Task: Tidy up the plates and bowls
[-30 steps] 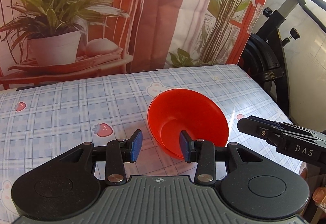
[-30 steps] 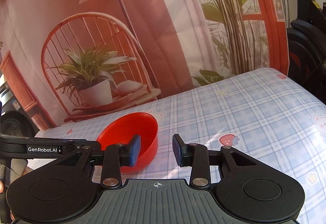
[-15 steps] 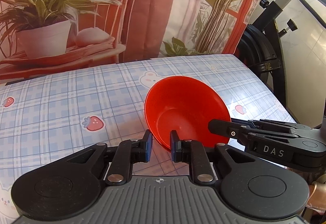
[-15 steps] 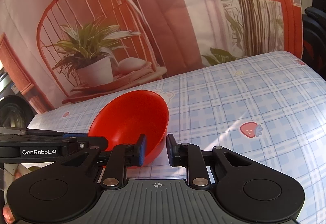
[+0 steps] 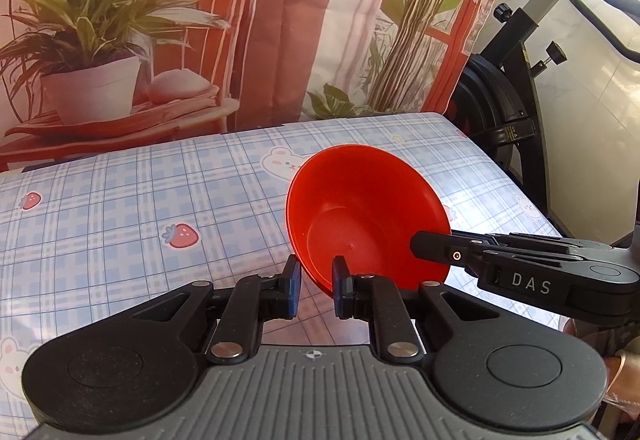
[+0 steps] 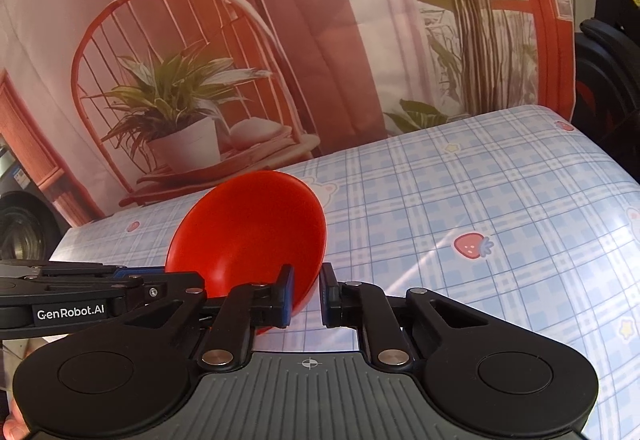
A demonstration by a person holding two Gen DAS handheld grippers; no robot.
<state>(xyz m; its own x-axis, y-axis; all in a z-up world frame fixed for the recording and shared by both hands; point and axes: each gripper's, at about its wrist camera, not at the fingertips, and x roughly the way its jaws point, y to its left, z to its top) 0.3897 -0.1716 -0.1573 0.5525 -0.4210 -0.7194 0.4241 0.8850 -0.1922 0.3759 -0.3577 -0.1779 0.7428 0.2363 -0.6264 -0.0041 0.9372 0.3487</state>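
While the red bowl [image 5: 362, 216] is tilting above the plaid tabletop [image 5: 120, 208], the left tool [image 5: 316, 282] is pinching its near rim, jaws nearly closed on the thin wall. The right tool [image 6: 306, 292] is gripping the opposite rim likewise; both have just been closing on it. The bowl's underside is hidden, so any contact with the tabletop is unclear. A hand [image 5: 618, 380] is cut off at the edge.

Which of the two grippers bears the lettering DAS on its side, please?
The right gripper, seen from the left wrist; the left gripper reads GenRobot.AI. Both have just been closing on the red bowl.
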